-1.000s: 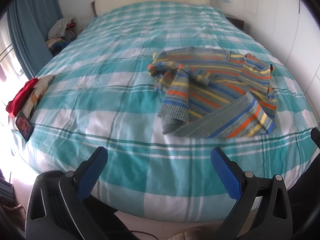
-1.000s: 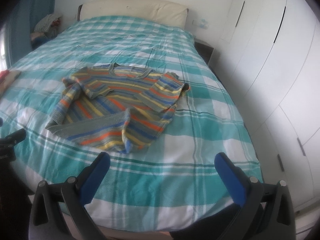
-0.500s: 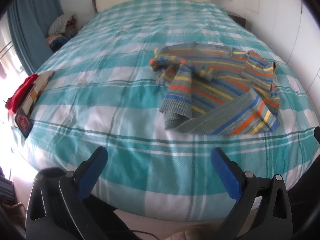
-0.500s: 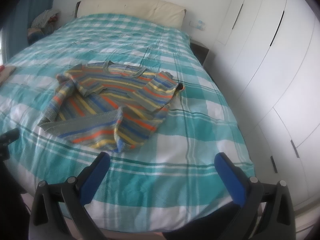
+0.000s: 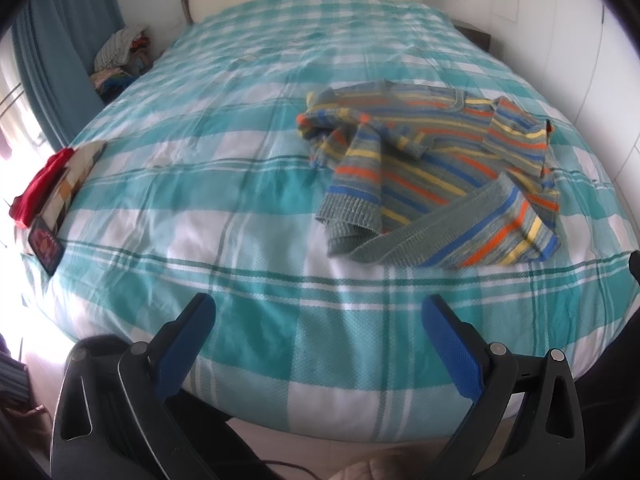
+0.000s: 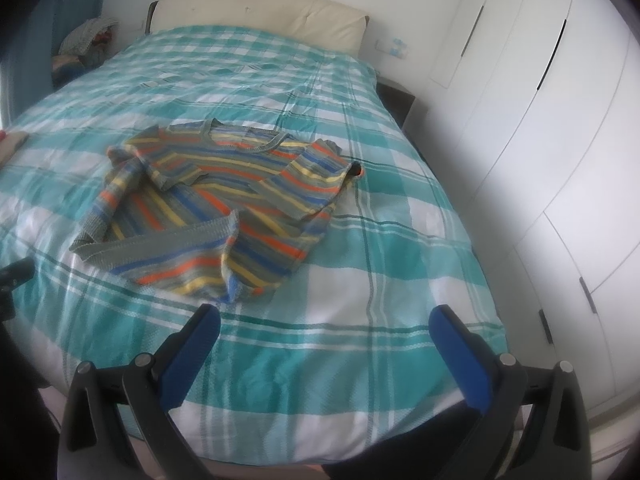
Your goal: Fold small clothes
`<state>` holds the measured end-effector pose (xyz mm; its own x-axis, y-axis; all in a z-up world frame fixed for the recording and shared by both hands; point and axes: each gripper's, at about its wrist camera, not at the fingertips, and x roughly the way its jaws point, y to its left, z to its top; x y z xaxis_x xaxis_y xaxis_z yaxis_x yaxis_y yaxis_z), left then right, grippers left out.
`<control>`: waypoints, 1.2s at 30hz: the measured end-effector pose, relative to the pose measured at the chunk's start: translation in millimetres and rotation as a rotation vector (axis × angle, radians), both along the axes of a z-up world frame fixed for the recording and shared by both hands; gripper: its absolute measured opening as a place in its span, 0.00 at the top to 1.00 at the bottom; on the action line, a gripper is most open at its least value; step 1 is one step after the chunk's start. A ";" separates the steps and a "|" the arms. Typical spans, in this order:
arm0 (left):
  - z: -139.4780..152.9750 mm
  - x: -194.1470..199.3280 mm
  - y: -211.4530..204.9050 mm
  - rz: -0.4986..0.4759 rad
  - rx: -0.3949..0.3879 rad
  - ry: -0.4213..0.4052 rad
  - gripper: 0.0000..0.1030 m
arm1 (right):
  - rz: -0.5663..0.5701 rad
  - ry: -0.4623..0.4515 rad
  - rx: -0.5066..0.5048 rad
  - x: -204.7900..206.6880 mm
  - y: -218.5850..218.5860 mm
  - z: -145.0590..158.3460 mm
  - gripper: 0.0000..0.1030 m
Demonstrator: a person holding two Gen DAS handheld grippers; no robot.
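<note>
1. Bed (image 5: pixel 248 216), covered by a teal-and-white checked duvet, fills most of the room from both wrist views. A cream headboard (image 6: pixel 260 16) runs along its far end.
2. White wardrobe doors (image 6: pixel 560 128) with dark slim handles line the wall on the right side of the bed.
3. Blue curtain (image 5: pixel 56 48) hangs at the far left, bright light beside it.
4. Striped sweater (image 5: pixel 436 176) lies on the duvet, right of the bed's middle and toward the near edge. Grey knit with orange, yellow and blue bands. It is rumpled: one sleeve is flopped across the chest, the ribbed hem is turned up at the near side, the neckline points to the headboard.
5. Pile of clothes (image 5: pixel 120 56) sits beyond the bed's far left corner, next to the curtain.
6. Folded items (image 5: pixel 48 192) rest on the bed's left edge, well apart from the sweater: something red on top of a patterned piece.
7. Left gripper (image 5: pixel 318 344) hovers over the near edge of the bed, blue-padded fingers spread wide, nothing between them, short of the sweater.
8. Right gripper (image 6: pixel 324 350) likewise spread wide and empty, over the near edge, the sweater's hem corner just beyond its left finger.
</note>
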<state>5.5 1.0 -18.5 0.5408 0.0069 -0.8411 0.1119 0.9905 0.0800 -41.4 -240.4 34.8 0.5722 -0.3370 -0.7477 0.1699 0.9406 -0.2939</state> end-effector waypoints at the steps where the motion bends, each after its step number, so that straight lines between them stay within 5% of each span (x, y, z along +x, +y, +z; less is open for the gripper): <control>1: -0.7 0.4 -0.5 0.000 -0.001 -0.001 0.00 | -0.001 0.001 0.000 0.1 -0.3 -0.4 0.00; 12: -12.0 17.9 14.4 -0.013 -0.008 0.024 0.00 | 0.021 0.001 0.036 2.7 -8.3 -4.0 0.00; 18: -49.2 71.4 61.2 -0.057 -0.162 0.158 0.01 | 0.153 -0.033 0.250 21.0 -37.5 -16.9 0.00; 23: -77.1 116.6 41.4 -0.184 -0.290 0.232 0.02 | 0.296 0.080 0.475 77.2 -35.6 -57.6 0.01; 26: -86.7 149.2 24.8 -0.193 -0.239 0.223 0.02 | 0.340 0.151 0.536 121.5 -22.3 -84.1 0.04; 27: -90.3 157.9 19.6 -0.190 -0.224 0.225 0.06 | 0.341 0.175 0.534 134.6 -17.4 -94.2 0.06; 28: -93.5 164.6 14.1 -0.197 -0.224 0.234 0.24 | 0.337 0.199 0.530 146.0 -13.5 -104.0 0.17; 29: -97.1 169.6 9.7 -0.208 -0.235 0.252 0.41 | 0.340 0.231 0.545 155.0 -10.6 -113.1 0.38; 30: -100.3 173.0 7.8 -0.216 -0.255 0.276 0.80 | 0.345 0.258 0.569 160.7 -10.2 -120.0 0.51; 31: -101.3 173.6 7.7 -0.220 -0.280 0.294 0.92 | 0.344 0.267 0.583 162.5 -10.3 -122.9 0.75; 32: -98.0 171.4 8.4 -0.211 -0.284 0.283 0.92 | 0.350 0.256 0.576 159.5 -9.9 -120.3 0.87; 36: -64.3 137.1 31.9 -0.235 -0.337 0.248 0.93 | 0.469 0.203 0.577 118.5 -15.5 -84.2 0.95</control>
<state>142.6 32.9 -82.8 0.2776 -0.3867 -0.8794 0.3112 0.9023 -0.2985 77.1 -255.9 -49.3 0.3917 0.3820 -0.8370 -0.2893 0.9147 0.2821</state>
